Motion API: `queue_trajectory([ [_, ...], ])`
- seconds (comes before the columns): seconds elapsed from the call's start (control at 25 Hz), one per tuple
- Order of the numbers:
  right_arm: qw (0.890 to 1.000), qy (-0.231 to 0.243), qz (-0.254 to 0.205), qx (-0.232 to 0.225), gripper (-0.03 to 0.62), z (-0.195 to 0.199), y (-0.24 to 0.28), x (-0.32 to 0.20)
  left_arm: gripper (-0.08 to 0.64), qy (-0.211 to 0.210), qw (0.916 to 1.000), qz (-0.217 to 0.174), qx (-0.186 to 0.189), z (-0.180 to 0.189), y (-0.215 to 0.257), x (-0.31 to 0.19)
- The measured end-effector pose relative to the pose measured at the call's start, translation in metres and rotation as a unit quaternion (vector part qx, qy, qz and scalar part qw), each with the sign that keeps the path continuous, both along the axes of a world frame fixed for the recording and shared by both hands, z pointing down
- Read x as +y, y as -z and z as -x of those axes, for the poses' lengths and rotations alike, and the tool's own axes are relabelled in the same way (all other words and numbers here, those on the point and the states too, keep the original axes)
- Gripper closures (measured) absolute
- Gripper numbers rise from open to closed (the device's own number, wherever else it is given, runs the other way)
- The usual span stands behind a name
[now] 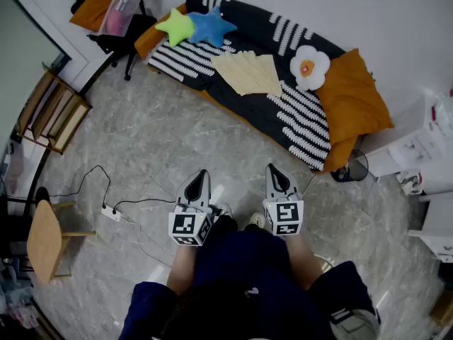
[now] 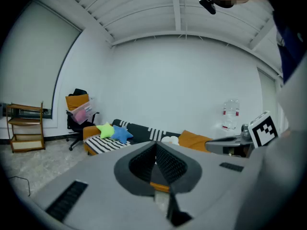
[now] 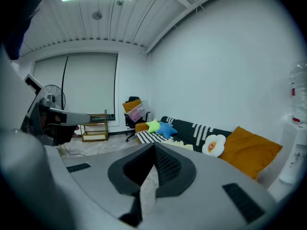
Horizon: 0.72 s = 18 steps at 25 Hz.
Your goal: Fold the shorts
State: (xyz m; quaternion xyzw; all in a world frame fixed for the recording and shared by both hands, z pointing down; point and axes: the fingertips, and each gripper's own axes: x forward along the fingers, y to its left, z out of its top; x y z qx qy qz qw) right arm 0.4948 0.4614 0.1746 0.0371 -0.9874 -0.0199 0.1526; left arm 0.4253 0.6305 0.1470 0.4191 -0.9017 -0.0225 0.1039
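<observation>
Item 1. Left gripper [image 1: 202, 179]: jaws pressed together with nothing between them, carried near level at the person's waist. It is well short of any work, which fits an approach stance.

Item 2. Right gripper [image 1: 273, 172]: likewise clenched and empty, held beside the left one and aimed towards the sofa [image 1: 297, 122].

Item 3. Shorts [image 1: 248, 73]: pale yellow, spread flat on the striped sofa cover, well apart from both grippers. They lie between the blue star cushion [image 1: 209, 25] and the flower cushion [image 1: 309, 66], probably laid open there so the folding has a broad, soft surface.

Item 4. Green star cushion [image 1: 175, 25]: touches the blue one, clear of the shorts.

Item 5. Orange pillow [image 1: 354, 98]: at the sofa's far end.

Item 6. Power strip [image 1: 111, 213]: on the floor, its cable trailing to the person's left.

Status: folding appears not yet begun.
</observation>
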Motion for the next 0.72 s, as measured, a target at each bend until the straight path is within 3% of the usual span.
queue_trajectory([
  [0.32, 1.0, -0.012, -0.007, 0.002, 0.584, 0.001, 0.0, -0.004, 0.557, -0.002, 1.0, -0.002, 0.001, 0.002, -0.002, -0.004],
  [0.56, 1.0, -0.025, 0.013, -0.001, 0.578, -0.002, -0.008, -0.008, 0.554, -0.003, 0.9999, -0.013, 0.01, 0.009, -0.006, -0.008],
  [0.6, 1.0, -0.02, 0.019, 0.001, 0.488, -0.001, -0.009, -0.008, 0.498, -0.009, 0.9998, -0.014, 0.013, 0.01, -0.007, -0.009],
  [0.64, 1.0, -0.015, 0.025, 0.002, 0.388, 0.001, -0.01, -0.006, 0.371, -0.019, 0.9996, -0.013, 0.017, 0.012, -0.009, -0.01],
  [0.68, 1.0, -0.012, 0.028, 0.002, 0.329, 0.002, -0.01, -0.005, 0.286, -0.031, 0.9992, -0.011, 0.022, 0.013, -0.011, -0.011],
  [0.72, 1.0, -0.011, 0.028, 0.003, 0.283, 0.003, -0.01, -0.004, 0.247, -0.041, 0.9988, -0.006, 0.026, 0.015, -0.014, -0.012],
])
